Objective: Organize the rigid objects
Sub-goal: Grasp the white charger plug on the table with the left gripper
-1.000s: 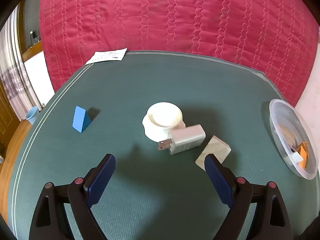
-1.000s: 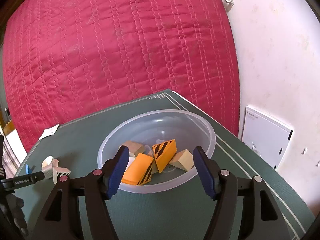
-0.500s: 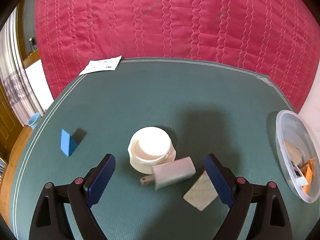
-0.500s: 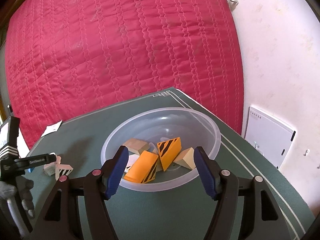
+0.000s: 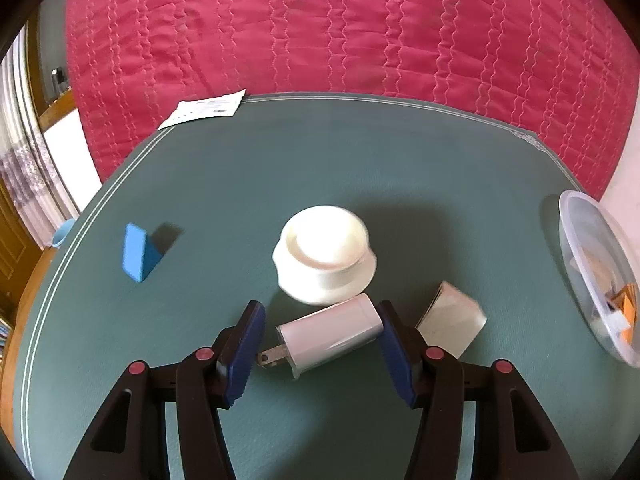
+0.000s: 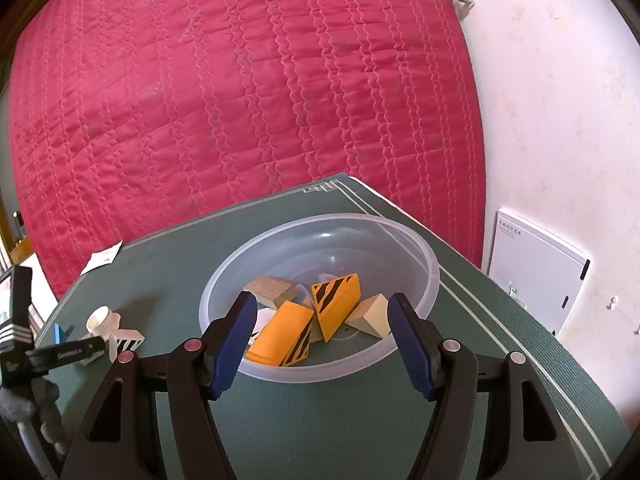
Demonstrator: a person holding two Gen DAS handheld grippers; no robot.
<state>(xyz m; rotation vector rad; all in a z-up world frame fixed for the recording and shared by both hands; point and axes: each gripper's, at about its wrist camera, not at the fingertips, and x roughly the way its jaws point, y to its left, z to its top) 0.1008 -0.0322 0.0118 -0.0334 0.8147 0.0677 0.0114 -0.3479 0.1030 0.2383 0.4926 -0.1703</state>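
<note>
Now the left tool (image 5: 320, 344), jaws closing, straddles the charger (image 5: 332, 336).

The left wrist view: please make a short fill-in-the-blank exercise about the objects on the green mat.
1. Between the fingers of the left gripper lies a white ____ with metal prongs.
2. The wedge block standing alone on the green mat is ____ in colour.
3. The orange blocks lie inside a clear plastic ____.

Missing words: charger; blue; bowl

Print on paper slip (image 5: 204, 107) & wall panel (image 6: 536, 270), too small/blurred to read
</note>
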